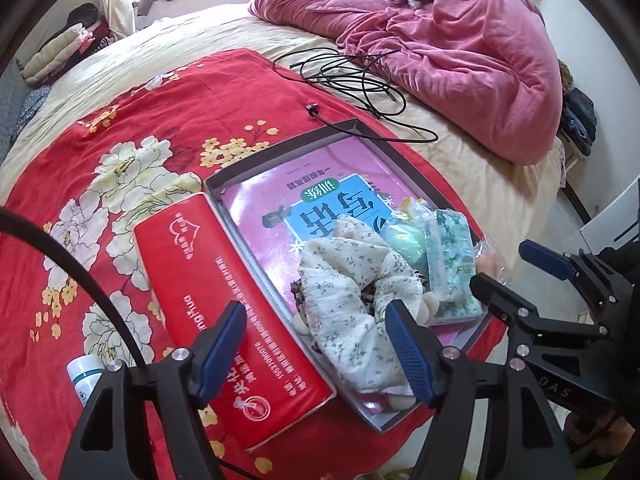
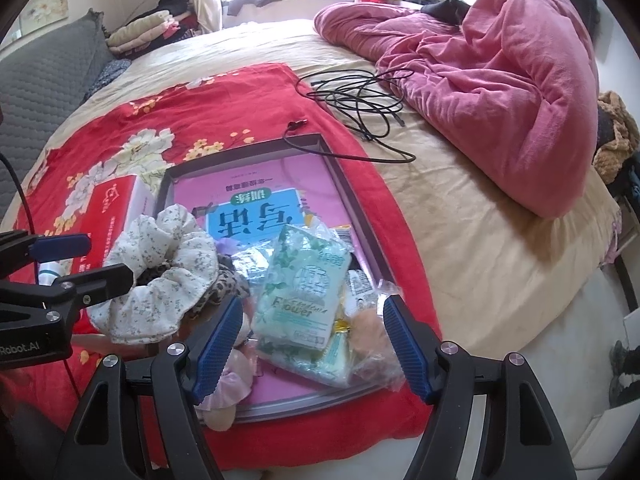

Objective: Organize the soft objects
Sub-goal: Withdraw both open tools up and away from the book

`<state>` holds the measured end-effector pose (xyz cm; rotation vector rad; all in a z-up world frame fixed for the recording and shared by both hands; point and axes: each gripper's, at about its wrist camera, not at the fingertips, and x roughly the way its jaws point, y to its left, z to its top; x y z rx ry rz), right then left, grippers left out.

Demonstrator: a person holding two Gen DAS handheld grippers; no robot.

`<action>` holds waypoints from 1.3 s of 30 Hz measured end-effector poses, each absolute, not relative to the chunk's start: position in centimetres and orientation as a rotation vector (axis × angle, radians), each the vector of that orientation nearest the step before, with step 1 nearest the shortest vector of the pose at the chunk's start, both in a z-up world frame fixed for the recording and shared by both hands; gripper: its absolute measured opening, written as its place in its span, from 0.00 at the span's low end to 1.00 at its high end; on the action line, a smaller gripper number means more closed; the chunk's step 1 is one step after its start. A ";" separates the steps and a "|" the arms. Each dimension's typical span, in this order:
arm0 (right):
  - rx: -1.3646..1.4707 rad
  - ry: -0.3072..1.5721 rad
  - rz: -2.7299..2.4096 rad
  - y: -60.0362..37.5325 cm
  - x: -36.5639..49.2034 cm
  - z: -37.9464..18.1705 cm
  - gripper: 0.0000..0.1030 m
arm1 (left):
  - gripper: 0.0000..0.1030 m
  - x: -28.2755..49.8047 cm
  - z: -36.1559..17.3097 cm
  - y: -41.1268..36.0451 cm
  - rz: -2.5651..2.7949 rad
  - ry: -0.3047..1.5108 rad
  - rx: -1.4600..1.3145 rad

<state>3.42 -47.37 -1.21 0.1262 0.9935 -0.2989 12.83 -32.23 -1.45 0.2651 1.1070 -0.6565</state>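
Left wrist view: left gripper [image 1: 320,346] fingers spread wide, nothing pinched; no earlier frame to compare. Between the pads, nearest, sits the red tissue box's [image 1: 224,300] long edge and the grey tray's [image 1: 216,188] near rim. The floral scrunchie [image 1: 352,292] lies inside the tray just ahead of the right-hand pad, draped toward the near corner, not pressed by either pad. Past it, the green tissue pack [image 1: 450,264] and a pale green round item [image 1: 402,240] crowd the tray's side nearest the right gripper [image 1: 520,264], also spread, empty. The far half of the tray shows only the pink book [image 1: 304,188] lining it, open room. Beyond the far rim, a black cable [image 1: 352,76] coils on the beige sheet, then the pink duvet [image 1: 460,48]. Left of the fingers, a white bottle [image 1: 84,376] on the red floral blanket [image 1: 140,120]. Right wrist view: right gripper [image 2: 312,344] pads apart over the tray's [image 2: 360,216] near end, green tissue pack [image 2: 304,304] between them, untouched as far as shows; scrunchie [image 2: 160,276] left of the pads by the left gripper [image 2: 100,260].
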 end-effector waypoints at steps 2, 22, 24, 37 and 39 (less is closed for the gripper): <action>0.124 0.994 -0.294 -47.0 3.4 -1.2 0.72 | 0.71 12.8 -1.4 -31.9 -0.654 1.113 0.259; 0.114 0.952 -0.287 -43.0 2.2 0.4 0.74 | 0.72 10.6 0.4 -28.3 -0.633 1.066 0.260; 0.112 0.947 -0.295 -42.4 1.9 0.5 0.75 | 0.72 10.3 0.5 -27.9 -0.621 1.059 0.267; 0.105 0.912 -0.344 -40.2 0.7 1.6 0.78 | 0.76 8.6 1.6 -25.2 -0.612 1.047 0.249; 0.105 0.908 -0.349 -40.2 0.4 1.8 0.78 | 0.76 8.2 1.7 -24.8 -0.613 1.045 0.250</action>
